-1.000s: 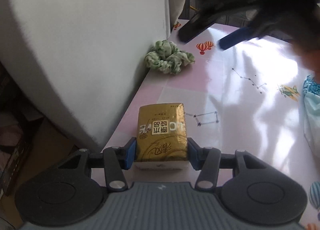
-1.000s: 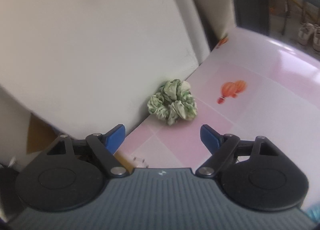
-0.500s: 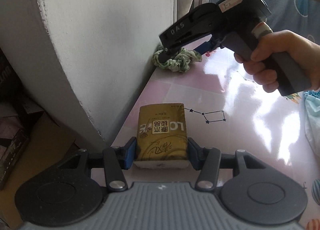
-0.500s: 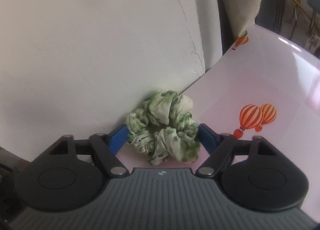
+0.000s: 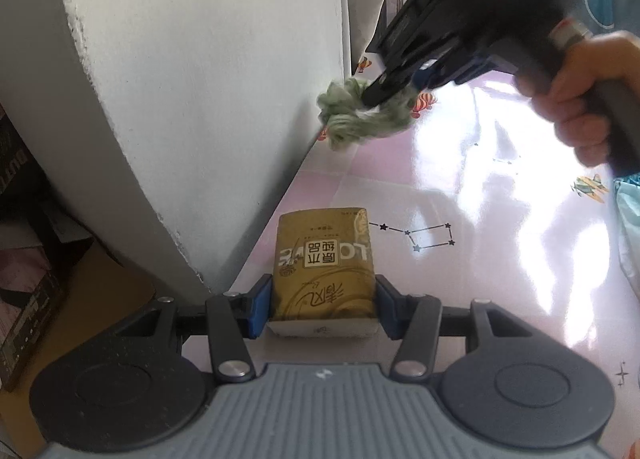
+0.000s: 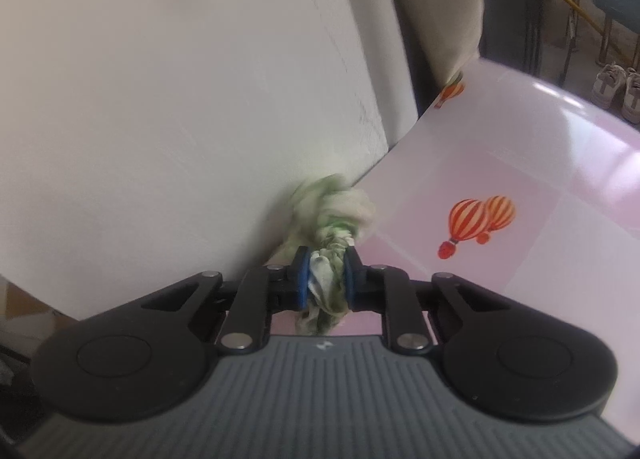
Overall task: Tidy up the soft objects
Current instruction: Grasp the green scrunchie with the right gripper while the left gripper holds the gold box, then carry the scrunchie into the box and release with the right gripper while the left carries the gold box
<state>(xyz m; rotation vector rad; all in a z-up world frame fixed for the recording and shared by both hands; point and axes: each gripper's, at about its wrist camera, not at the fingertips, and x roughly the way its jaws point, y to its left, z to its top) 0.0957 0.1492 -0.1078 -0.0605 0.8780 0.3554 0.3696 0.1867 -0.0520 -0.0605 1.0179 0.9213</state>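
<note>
A gold tissue pack (image 5: pixel 324 271) lies near the pink table's left edge, and my left gripper (image 5: pixel 324 309) is shut on its near end, blue pads pressing both sides. The green-and-white scrunchie (image 6: pixel 328 259) is squeezed between the blue pads of my right gripper (image 6: pixel 325 279), which is shut on it by the white wall. In the left wrist view a person's hand (image 5: pixel 580 99) holds that right gripper (image 5: pixel 384 93), with the scrunchie (image 5: pixel 360 123) bunched and hanging from it just above the table.
A white wall (image 5: pixel 200 79) runs along the pink table (image 5: pixel 460 187) with its balloon and star prints. A blue plastic bag (image 5: pixel 628 219) sits at the right edge. Boxes (image 5: pixel 24 259) stand on the floor at left. Shoes (image 6: pixel 616 87) lie beyond the far edge.
My right gripper came down over the scrunchie and its jaws shut on it, bunching it up off the table. My left gripper kept still on the tissue pack.
</note>
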